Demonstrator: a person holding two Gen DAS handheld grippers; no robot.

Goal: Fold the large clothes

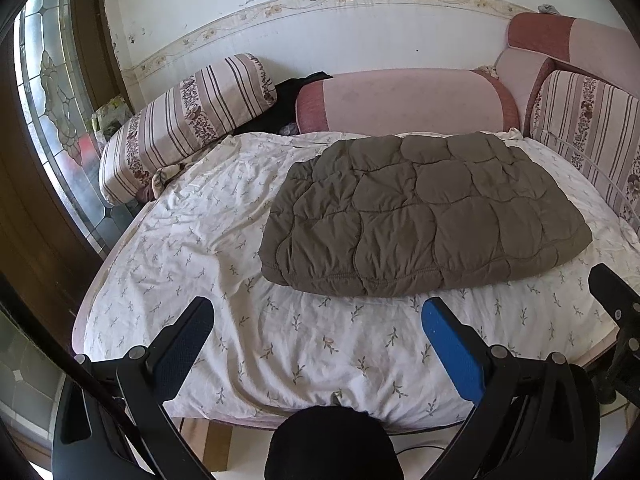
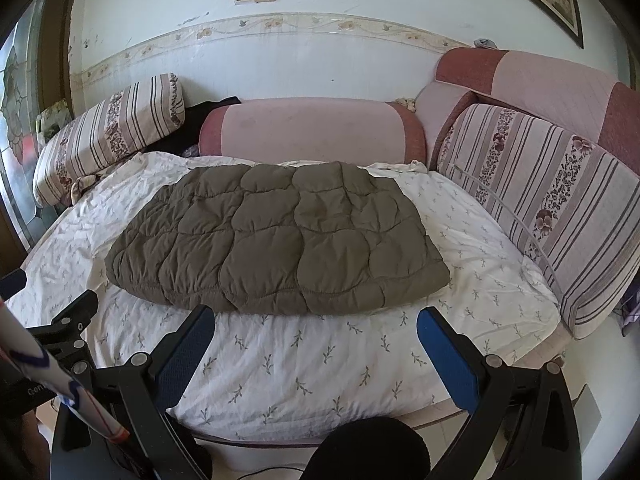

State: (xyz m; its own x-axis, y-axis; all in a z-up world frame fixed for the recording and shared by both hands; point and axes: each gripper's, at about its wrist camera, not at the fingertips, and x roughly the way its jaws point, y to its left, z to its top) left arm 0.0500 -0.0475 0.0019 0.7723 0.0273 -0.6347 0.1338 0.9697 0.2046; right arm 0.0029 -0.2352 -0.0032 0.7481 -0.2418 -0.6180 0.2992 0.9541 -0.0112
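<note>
A folded olive quilted jacket (image 1: 424,212) is lying flat on the bed's white leaf-print sheet (image 1: 192,248), toward its far right part, near the pink bolster (image 1: 404,100). The left gripper (image 1: 318,312) is hovering over the near edge, fingers (image 1: 448,340) spread wide, gripping nothing. The right gripper (image 2: 316,320) is hanging just short of the jacket's near hem, likewise spread and empty. A striped cushion (image 2: 560,216) is leaning at the right.

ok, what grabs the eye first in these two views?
The brown quilted jacket, folded into a puffy slab on the flower-print sheet in mid-bed. Next, the two open claws, left and right, hovering short of its near edge, holding nothing. Striped cushions and pink bolsters ring the bed.
</note>
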